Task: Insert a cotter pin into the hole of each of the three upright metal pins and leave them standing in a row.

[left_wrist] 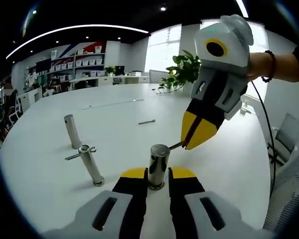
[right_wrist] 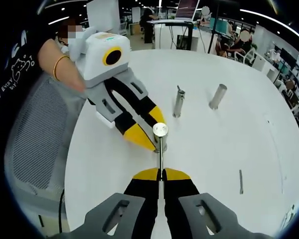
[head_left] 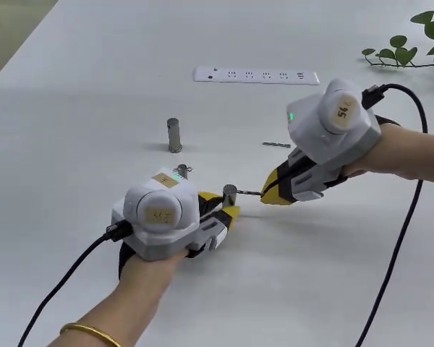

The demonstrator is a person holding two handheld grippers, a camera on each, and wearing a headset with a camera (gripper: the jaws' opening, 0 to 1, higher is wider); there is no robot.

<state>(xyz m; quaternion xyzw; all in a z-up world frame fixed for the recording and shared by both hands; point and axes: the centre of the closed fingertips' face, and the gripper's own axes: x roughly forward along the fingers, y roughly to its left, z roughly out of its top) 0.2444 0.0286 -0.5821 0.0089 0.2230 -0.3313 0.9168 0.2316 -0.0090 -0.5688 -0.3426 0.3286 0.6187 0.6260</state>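
One cotter pin (right_wrist: 160, 157), pinched in right gripper (right_wrist: 161, 175) jaws, long axis horizontal, tip at upright metal pin (left_wrist: 158, 157) directly ahead; left gripper (left_wrist: 158, 175) jaws clamp that pin's base on table (left_wrist: 239, 149).

Three pins are stood on the desk in a slanted row from mid-desk toward the near edge. The far pin (head_left: 174, 135) is set behind the middle pin (head_left: 182, 172), and the near pin (head_left: 229, 194) to its right. The near pin's base is clamped in the left claw (head_left: 230, 211). A cotter (head_left: 250, 192) is pinched in the right claw (head_left: 266, 194), its tip at that pin's right side. A loose cotter (head_left: 276, 144) is laid behind it. A strip (head_left: 257, 75) is laid near the far edge and a plant (head_left: 412, 40) at the far right corner.
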